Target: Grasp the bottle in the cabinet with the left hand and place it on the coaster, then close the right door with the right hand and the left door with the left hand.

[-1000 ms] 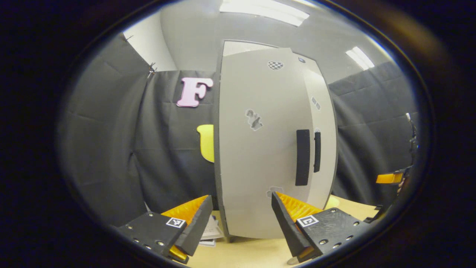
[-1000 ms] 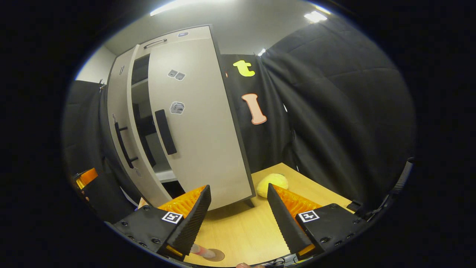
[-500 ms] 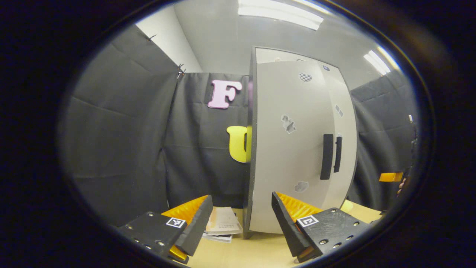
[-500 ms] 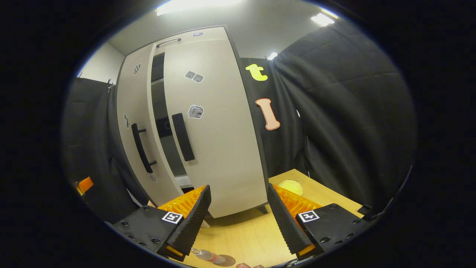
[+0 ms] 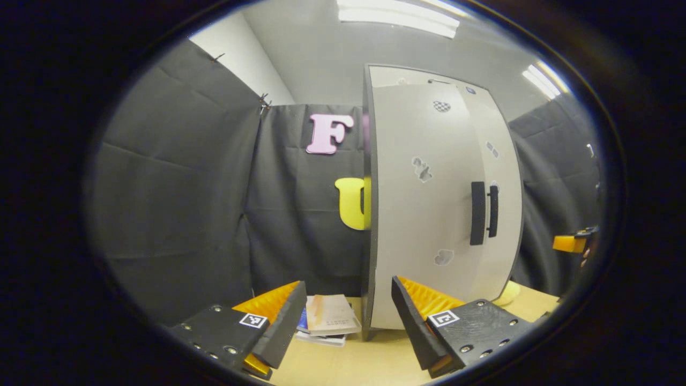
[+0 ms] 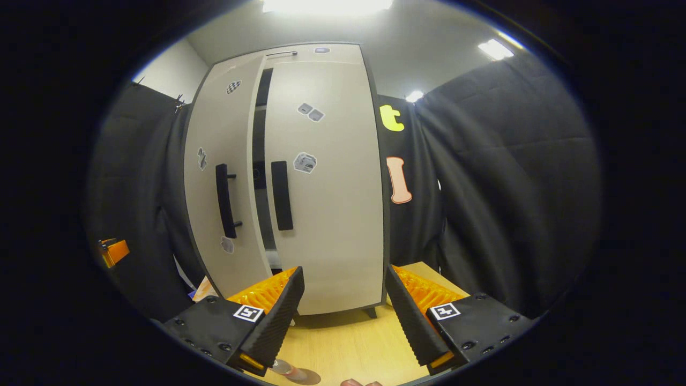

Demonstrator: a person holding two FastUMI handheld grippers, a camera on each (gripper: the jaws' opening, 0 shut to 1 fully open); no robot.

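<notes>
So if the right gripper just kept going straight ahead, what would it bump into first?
Most likely the cabinet's right door. The right gripper has its jaws open and aims at the lower part of that door, with only bare table between. How far away the door is remains hard to judge.

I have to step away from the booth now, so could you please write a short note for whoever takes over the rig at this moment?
Left tongs: open, empty, low over the table, facing the left door's outer face.
Right tongs: open, empty, facing the right door.
Bottle: out of the cabinet, on the coaster at the table's near edge.
Done: bottle placed; right door looks almost closed.
Left: a dark gap remains between the doors, with the left door ajar. Check the right door, then push the left one shut with the left tongs.
</notes>
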